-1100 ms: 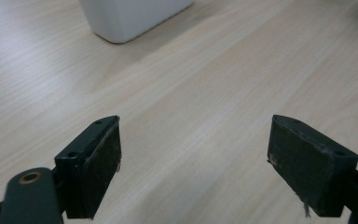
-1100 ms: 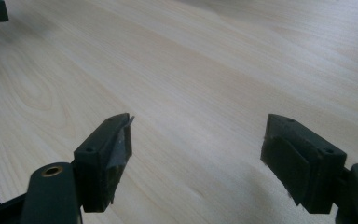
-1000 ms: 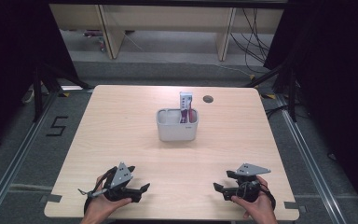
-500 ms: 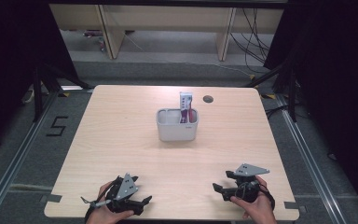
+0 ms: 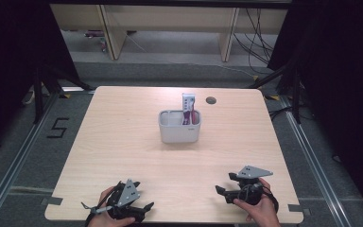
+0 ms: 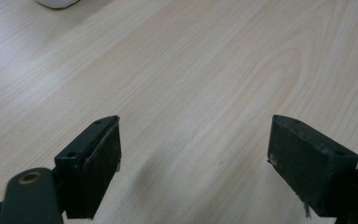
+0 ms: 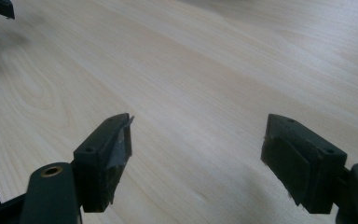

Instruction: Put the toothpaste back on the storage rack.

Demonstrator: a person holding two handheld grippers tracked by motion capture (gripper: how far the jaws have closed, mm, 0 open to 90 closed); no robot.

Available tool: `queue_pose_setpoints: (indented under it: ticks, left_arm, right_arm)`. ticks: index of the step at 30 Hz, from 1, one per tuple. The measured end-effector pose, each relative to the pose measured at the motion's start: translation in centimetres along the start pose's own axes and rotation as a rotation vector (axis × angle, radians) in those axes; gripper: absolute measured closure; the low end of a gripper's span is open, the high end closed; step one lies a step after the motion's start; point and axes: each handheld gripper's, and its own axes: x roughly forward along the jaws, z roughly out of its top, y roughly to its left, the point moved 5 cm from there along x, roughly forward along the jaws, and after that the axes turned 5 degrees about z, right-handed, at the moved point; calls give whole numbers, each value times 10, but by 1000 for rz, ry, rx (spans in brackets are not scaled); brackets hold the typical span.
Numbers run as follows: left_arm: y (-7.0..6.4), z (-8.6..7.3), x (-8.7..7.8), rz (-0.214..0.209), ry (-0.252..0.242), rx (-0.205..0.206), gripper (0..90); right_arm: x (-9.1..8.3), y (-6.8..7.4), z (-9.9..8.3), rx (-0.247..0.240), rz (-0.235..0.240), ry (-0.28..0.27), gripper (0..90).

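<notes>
A: Left gripper (image 5: 139, 208) first. Jaws stand wide apart in the left gripper view, bare wood between them, nothing held. It sits low at the near left edge of the table (image 5: 123, 142), with the person's left hand (image 5: 105, 213) wrapped on it and the grey plate on top.

B: Right gripper (image 5: 222, 191)?

A: Same story. The right gripper view shows both jaws spread with only wood grain between, so it is agape and empty. It rests near the front right edge in the right hand (image 5: 260, 210), jaws aimed toward the table's middle.

B: Are the two close together?

A: No, well apart, one at each front corner area. A dark bit at the top left of the right gripper view looks like the other gripper, too cropped to be sure.

B: What lies farther out?

A: A white bin (image 5: 179, 126) stands at the table's centre, far from both grippers. A slim pink and white pack (image 5: 188, 106) stands upright in its right compartment, poking above the rim. The left compartment's contents cannot be made out. A corner of the bin shows at the top left of the left gripper view.

B: Anything else?

A: A small round hole (image 5: 211, 100) sits behind the bin near the far edge.
</notes>
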Motion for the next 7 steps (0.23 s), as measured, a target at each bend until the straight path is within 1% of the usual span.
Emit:
queue_pose_setpoints:
  ticks: [2, 3, 5, 6, 7]
  left_arm:
    - [0, 0, 0, -4, 1, -4, 167]
    - [-1, 0, 1, -3, -9, -13, 167]
    - [-1, 0, 1, -3, -6, -9, 167]
    - [-1, 0, 1, -4, -7, -13, 167]
    - [-1, 0, 1, -7, -9, -16, 167]
  right_arm:
    - [0, 0, 0, -1, 0, 1, 247]
    - [0, 0, 0, -5, -3, -1, 246]
    - [0, 0, 0, -4, -3, -1, 246]
    - [0, -2, 1, -19, -10, -1, 246]
    - [1, 0, 0, -3, 11, 1, 246]
